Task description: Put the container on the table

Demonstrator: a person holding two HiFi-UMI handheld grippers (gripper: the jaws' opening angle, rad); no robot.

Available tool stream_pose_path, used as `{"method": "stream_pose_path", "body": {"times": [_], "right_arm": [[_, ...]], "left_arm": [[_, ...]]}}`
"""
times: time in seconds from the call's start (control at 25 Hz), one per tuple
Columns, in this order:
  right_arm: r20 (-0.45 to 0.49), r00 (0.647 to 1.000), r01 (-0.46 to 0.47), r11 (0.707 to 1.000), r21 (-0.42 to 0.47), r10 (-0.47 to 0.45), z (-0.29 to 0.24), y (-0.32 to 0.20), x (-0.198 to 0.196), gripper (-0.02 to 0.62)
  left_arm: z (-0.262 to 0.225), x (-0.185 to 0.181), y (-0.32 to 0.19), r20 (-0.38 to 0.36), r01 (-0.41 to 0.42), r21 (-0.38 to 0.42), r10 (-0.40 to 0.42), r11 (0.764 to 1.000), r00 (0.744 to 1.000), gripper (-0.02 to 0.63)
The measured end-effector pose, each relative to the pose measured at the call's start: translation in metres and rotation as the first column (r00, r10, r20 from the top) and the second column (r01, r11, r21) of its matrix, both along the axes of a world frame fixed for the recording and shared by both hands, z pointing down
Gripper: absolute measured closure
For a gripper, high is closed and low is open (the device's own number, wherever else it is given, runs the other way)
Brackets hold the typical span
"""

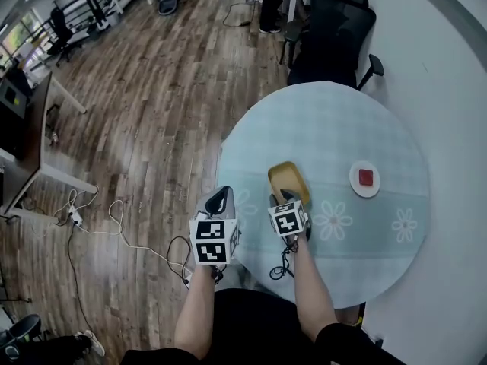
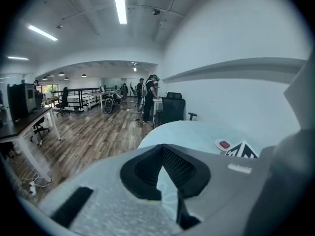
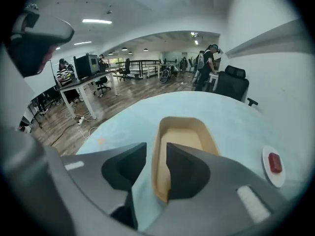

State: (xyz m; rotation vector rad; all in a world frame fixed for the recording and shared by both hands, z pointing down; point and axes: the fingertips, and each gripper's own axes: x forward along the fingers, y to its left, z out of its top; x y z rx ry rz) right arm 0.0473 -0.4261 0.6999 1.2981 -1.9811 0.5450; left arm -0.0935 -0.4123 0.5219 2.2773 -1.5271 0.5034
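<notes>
A tan oblong container stands upright on the round table with its pale blue flowered cloth, near the table's left front. My right gripper is at the container's near end, jaws open. The left wall sits between the jaws; one jaw is inside the container, the other outside with a sliver of cloth showing beside it. My left gripper hovers at the table's left edge, its tips together and nothing between them.
A white saucer with a small red thing lies right of the container. A black office chair stands behind the table. Cables trail over the wooden floor at left, near a desk.
</notes>
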Motion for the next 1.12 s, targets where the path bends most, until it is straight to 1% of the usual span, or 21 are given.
{"method": "stream_pose_path", "body": {"times": [0.04, 0.12, 0.16, 0.2, 0.24, 0.28, 0.32, 0.4, 0.44, 0.48, 0.52, 0.56, 0.6, 0.68, 0.76, 0.84, 1.12], "right_arm": [[0.015, 1.000, -0.007, 1.000, 0.028, 0.007, -0.006, -0.004, -0.001, 0.450], [0.057, 0.998, -0.036, 0.991, 0.132, 0.029, -0.036, -0.011, 0.001, 0.452], [0.085, 0.995, -0.066, 0.978, 0.196, 0.050, -0.058, -0.016, 0.007, 0.464], [0.116, 0.990, -0.105, 0.960, 0.259, 0.077, -0.084, -0.023, 0.015, 0.488], [0.152, 0.983, -0.146, 0.936, 0.320, 0.101, -0.113, -0.030, 0.025, 0.525], [0.199, 0.973, -0.184, 0.906, 0.382, 0.114, -0.145, -0.037, 0.034, 0.574], [0.260, 0.960, -0.216, 0.869, 0.444, 0.106, -0.182, -0.041, 0.041, 0.584], [0.389, 0.920, -0.270, 0.785, 0.557, 0.041, -0.257, -0.036, 0.050, 0.584], [0.424, 0.906, -0.287, 0.747, 0.600, 0.008, -0.288, -0.029, 0.054, 0.584], [0.432, 0.902, -0.293, 0.717, 0.633, -0.012, -0.311, -0.022, 0.058, 0.584], [0.420, 0.907, -0.290, 0.699, 0.653, -0.016, -0.326, -0.016, 0.062, 0.584], [0.397, 0.918, -0.282, 0.695, 0.661, -0.005, -0.332, -0.012, 0.066, 0.584], [0.368, 0.930, -0.272, 0.703, 0.658, 0.015, -0.331, -0.008, 0.068, 0.585], [0.328, 0.943, -0.261, 0.729, 0.633, 0.052, -0.322, -0.004, 0.071, 0.585], [0.317, 0.946, -0.261, 0.745, 0.614, 0.071, -0.314, 0.000, 0.074, 0.584], [0.305, 0.949, -0.263, 0.747, 0.610, 0.085, -0.312, 0.004, 0.077, 0.584], [0.304, 0.948, -0.273, 0.737, 0.618, 0.096, -0.318, 0.004, 0.085, 0.584]], "left_arm": [[0.000, -0.006, -0.007, -0.003, 0.012, 0.001, -0.012, 1.000, 1.000, 0.603], [-0.004, -0.013, -0.021, -0.013, 0.031, 0.014, -0.030, 0.999, 0.999, 0.603], [-0.010, -0.014, -0.029, -0.023, 0.035, 0.028, -0.034, 0.999, 0.999, 0.603], [-0.020, -0.012, -0.037, -0.036, 0.035, 0.050, -0.033, 0.998, 0.999, 0.603], [-0.032, -0.008, -0.045, -0.050, 0.030, 0.082, -0.026, 0.996, 0.998, 0.603], [-0.046, -0.002, -0.051, -0.068, 0.023, 0.123, -0.015, 0.992, 0.998, 0.603], [-0.062, 0.006, -0.055, -0.089, 0.014, 0.169, 0.001, 0.986, 0.996, 0.603], [-0.093, 0.022, -0.057, -0.126, -0.006, 0.252, 0.038, 0.968, 0.991, 0.603], [-0.105, 0.031, -0.057, -0.134, -0.012, 0.281, 0.052, 0.960, 0.990, 0.603], [-0.116, 0.039, -0.057, -0.134, -0.017, 0.303, 0.061, 0.953, 0.989, 0.603], [-0.125, 0.047, -0.056, -0.132, -0.024, 0.321, 0.070, 0.947, 0.989, 0.603], [-0.133, 0.053, -0.056, -0.132, -0.035, 0.336, 0.083, 0.941, 0.988, 0.603], [-0.138, 0.059, -0.054, -0.135, -0.049, 0.348, 0.101, 0.936, 0.986, 0.603], [-0.143, 0.066, -0.052, -0.141, -0.072, 0.357, 0.130, 0.931, 0.981, 0.603], [-0.142, 0.070, -0.051, -0.141, -0.086, 0.352, 0.143, 0.932, 0.980, 0.603], [-0.140, 0.074, -0.049, -0.139, -0.098, 0.346, 0.154, 0.933, 0.978, 0.603], [-0.140, 0.084, -0.049, -0.127, -0.122, 0.345, 0.175, 0.931, 0.976, 0.603]]}}
